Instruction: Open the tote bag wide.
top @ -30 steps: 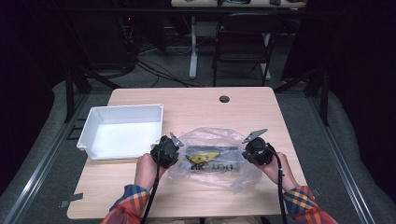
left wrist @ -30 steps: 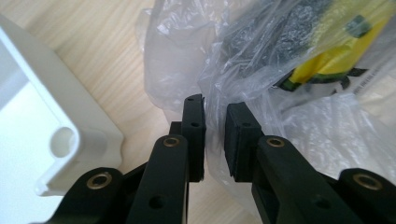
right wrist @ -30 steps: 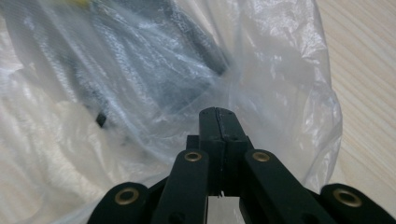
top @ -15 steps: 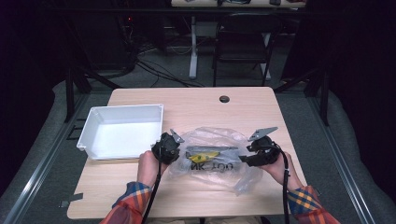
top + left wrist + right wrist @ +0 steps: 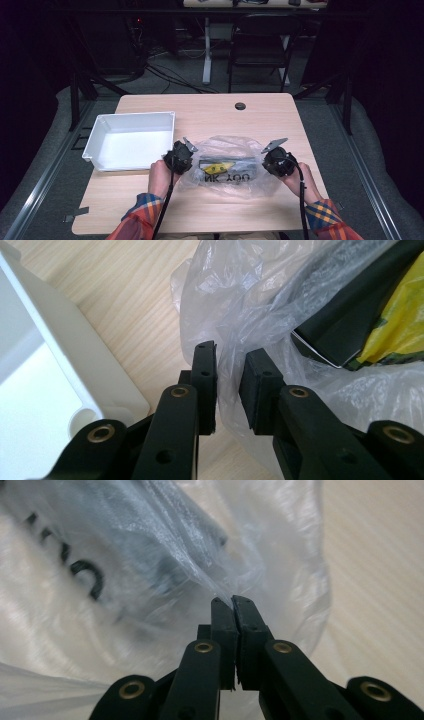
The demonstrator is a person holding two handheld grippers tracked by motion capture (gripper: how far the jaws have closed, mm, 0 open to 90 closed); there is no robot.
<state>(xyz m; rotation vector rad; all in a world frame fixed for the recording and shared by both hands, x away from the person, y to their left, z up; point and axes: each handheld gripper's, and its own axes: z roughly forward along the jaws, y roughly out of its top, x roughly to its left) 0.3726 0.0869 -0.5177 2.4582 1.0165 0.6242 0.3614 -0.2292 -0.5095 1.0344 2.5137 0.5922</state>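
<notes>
Two claws are working a clear plastic bag (image 5: 227, 165) at lower centre: right claw (image 5: 233, 600), having just opened and re-closed, is now pinching the film; left claw (image 5: 228, 372) is gripping a fold
</notes>
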